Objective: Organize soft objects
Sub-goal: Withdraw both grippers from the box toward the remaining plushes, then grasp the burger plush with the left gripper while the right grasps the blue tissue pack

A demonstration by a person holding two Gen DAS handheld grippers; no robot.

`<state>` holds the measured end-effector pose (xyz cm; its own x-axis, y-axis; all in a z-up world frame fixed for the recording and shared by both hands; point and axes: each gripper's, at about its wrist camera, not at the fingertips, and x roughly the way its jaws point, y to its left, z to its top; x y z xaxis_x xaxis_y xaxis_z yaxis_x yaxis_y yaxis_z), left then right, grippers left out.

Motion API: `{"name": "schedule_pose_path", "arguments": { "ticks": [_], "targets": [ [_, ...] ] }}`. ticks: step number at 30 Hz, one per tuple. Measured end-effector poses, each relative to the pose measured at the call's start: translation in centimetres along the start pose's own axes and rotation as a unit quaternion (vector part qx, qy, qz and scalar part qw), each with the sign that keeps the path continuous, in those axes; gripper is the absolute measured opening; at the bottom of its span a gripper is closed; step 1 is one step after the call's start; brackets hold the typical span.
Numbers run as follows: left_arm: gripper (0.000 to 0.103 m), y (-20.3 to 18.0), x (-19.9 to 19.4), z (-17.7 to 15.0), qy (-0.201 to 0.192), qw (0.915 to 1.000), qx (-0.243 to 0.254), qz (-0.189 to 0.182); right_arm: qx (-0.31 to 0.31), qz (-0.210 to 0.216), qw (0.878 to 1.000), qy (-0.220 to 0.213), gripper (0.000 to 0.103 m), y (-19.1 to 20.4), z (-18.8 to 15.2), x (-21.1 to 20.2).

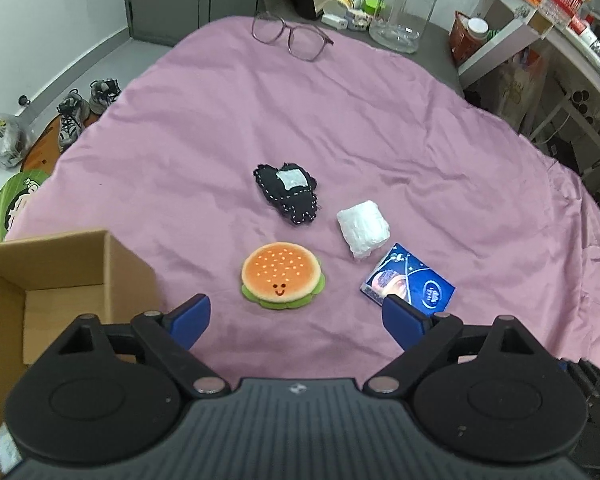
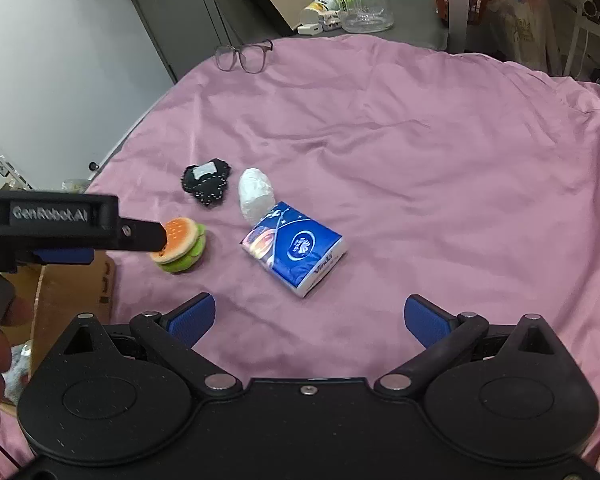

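Note:
A plush burger (image 1: pixel 282 276) (image 2: pixel 179 250), a black stitched plush (image 1: pixel 288 193) (image 2: pixel 207 181), a white wrapped soft bundle (image 1: pixel 363 232) (image 2: pixel 256 193) and a blue tissue pack (image 1: pixel 410 286) (image 2: pixel 294 246) lie on the pink cloth (image 1: pixel 380 132). My left gripper (image 1: pixel 296 318) is open and empty, just short of the burger; in the right wrist view it (image 2: pixel 148 236) reaches in from the left over the burger. My right gripper (image 2: pixel 310 322) is open and empty, in front of the tissue pack.
An open cardboard box (image 1: pixel 60 276) (image 2: pixel 72 292) stands at the left beside the burger. Glasses (image 1: pixel 290 36) (image 2: pixel 244 56) lie at the cloth's far edge. A clear jar (image 1: pixel 404 8) and small containers stand behind. Shoes (image 1: pixel 84 108) are on the floor at the left.

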<state>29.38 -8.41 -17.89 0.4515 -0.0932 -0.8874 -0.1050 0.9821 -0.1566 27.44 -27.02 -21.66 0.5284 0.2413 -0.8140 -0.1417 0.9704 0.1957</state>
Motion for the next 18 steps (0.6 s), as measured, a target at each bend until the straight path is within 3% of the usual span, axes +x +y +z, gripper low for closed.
{"name": "schedule_pose_path", "arguments": {
  "ticks": [18],
  "targets": [
    [0.091, -0.4, 6.5, 0.7, 0.038, 0.9989, 0.013, 0.025, -0.027, -0.029, 0.999, 0.023, 0.099, -0.1, 1.5, 5.5]
  ]
}}
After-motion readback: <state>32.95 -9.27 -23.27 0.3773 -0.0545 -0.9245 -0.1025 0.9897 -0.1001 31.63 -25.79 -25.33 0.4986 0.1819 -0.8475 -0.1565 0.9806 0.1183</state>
